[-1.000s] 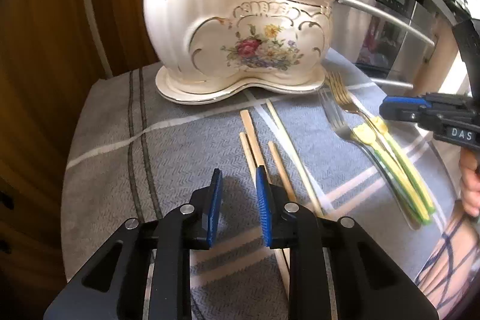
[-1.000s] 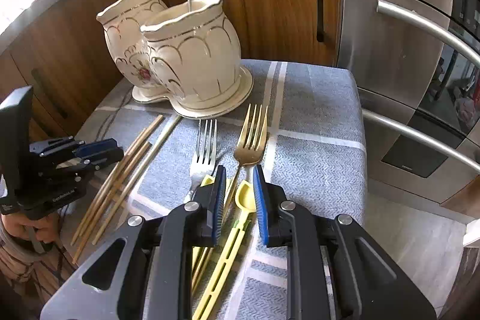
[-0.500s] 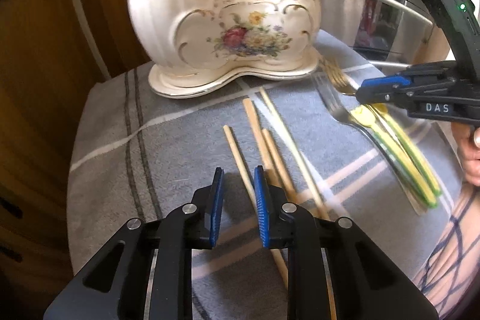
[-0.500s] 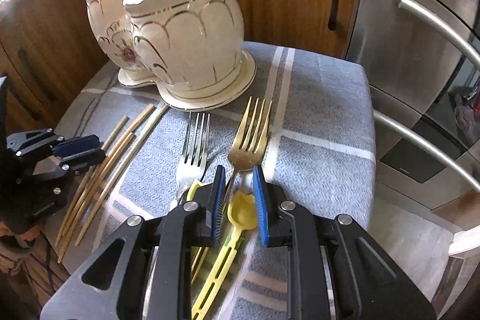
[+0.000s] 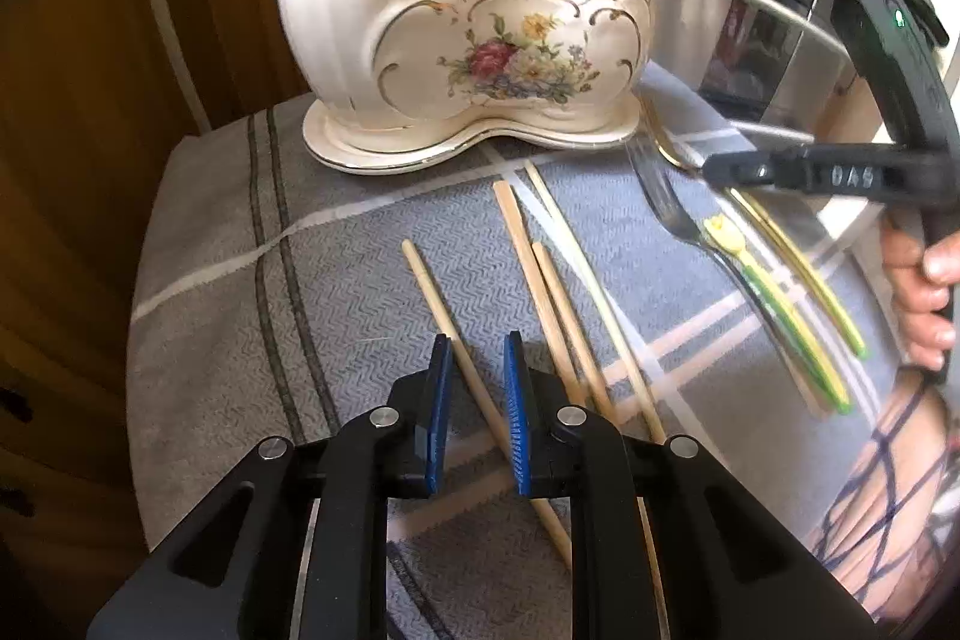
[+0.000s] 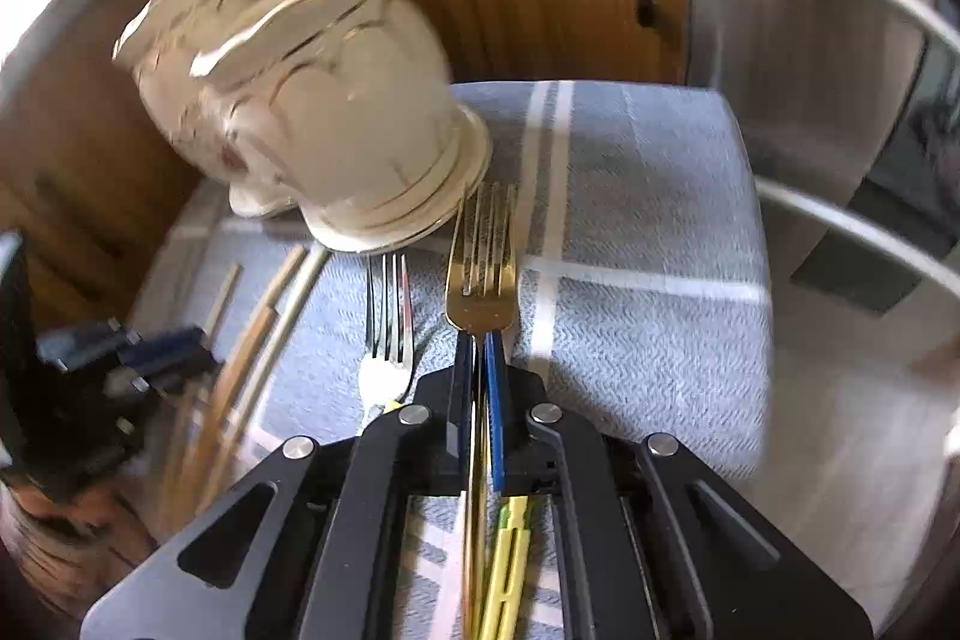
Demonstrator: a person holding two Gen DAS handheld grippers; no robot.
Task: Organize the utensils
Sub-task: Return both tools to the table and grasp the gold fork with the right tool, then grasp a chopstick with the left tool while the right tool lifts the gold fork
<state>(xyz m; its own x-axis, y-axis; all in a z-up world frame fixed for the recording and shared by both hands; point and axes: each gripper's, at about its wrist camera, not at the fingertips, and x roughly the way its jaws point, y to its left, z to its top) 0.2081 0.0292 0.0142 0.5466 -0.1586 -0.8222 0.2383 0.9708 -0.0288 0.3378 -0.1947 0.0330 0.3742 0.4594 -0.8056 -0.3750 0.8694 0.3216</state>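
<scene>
My grey checked cloth (image 5: 228, 292) is bearing the ceramic holder (image 5: 456, 40) at its far edge, chopsticks (image 5: 540, 280) and forks (image 6: 390, 316) lying nearer.

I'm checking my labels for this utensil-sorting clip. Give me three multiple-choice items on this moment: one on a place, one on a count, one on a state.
1. In the right wrist view, where does the silver fork lie relative to the gold fork?
A. to its left
B. to its right
C. across it

2. How many chopsticks lie on the grey checked cloth?
A. two
B. four
C. six

3. The right gripper is
A. open over bare cloth
B. shut on the gold fork
C. shut on a chopstick

Answers:
1 A, since its tines show left of the gold tines.
2 B, since the left wrist view shows four separate sticks.
3 B, since the blue pads clamp the gold fork just below its tines.
</scene>
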